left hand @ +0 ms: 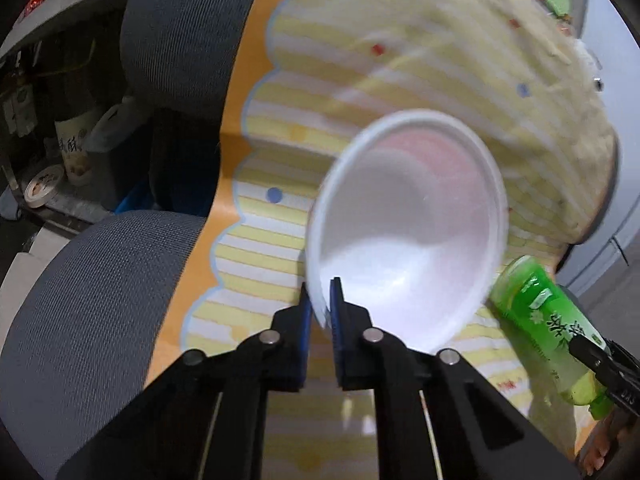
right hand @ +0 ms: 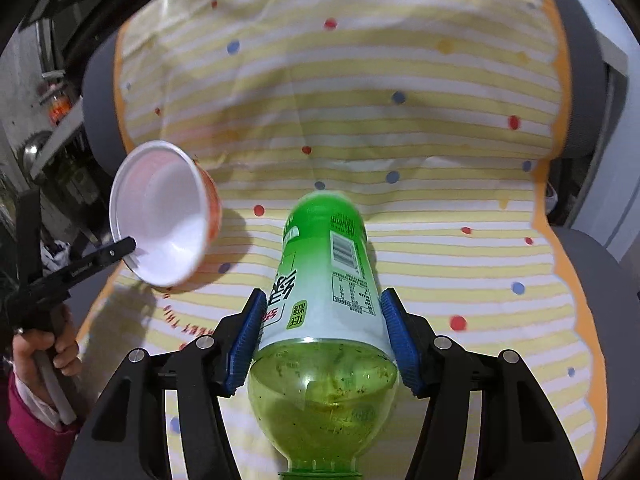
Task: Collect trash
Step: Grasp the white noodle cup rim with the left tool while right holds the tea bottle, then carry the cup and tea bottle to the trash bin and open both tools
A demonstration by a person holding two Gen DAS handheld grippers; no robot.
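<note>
Left hand-held gripper (left hand: 320, 304) pinches the near rim of a white cup (left hand: 408, 232), fingers nearly together, cup tipped with its mouth toward the camera; its orange outer wall shows only from the right wrist view. Right hand-held gripper (right hand: 323, 334) is clamped across the belly of a green bottle (right hand: 324, 320), base pointing ahead, neck cut off at the frame's bottom edge. Beyond both lies a striped, dotted cloth (right hand: 360, 80), blurred at its far end; the surface beneath is hidden.
</note>
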